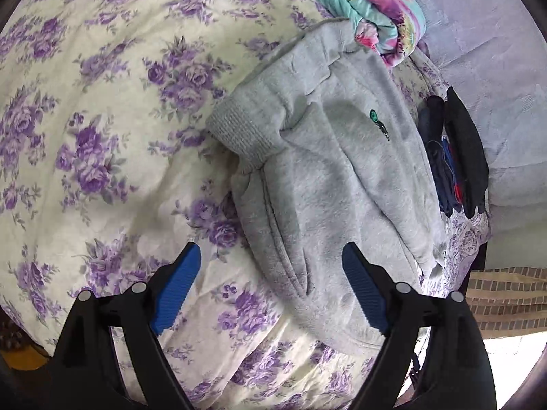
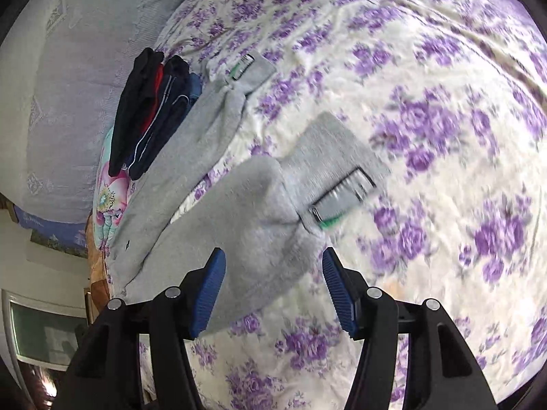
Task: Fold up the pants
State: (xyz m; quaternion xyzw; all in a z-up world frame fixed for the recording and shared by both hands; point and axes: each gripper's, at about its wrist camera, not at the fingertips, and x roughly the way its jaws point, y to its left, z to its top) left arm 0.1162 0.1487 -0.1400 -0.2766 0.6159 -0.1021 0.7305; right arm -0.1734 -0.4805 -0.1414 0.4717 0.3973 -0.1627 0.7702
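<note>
With my left gripper spread wide and empty over the waistband end of the grey fleece pants — crumpled beside the stack of dark folded clothes — and my right gripper parted above a leg, holding nothing, I should pinch both layers squarely before lifting.

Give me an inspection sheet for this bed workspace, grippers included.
Surface: cream bedspread with purple roses, wrinkled.
Job's things: grey fleece sweatpants, spread unfolded; ribbed cuffs with striped labels.
Clutter: stack of dark folded clothes; turquoise and pink floral bundle.
Grippers: left gripper open, holding nothing; right gripper open over a pant leg, pads not pressing.
Cables: nothing seen.
Surroundings: lavender embossed cover beside the bedspread.
</note>
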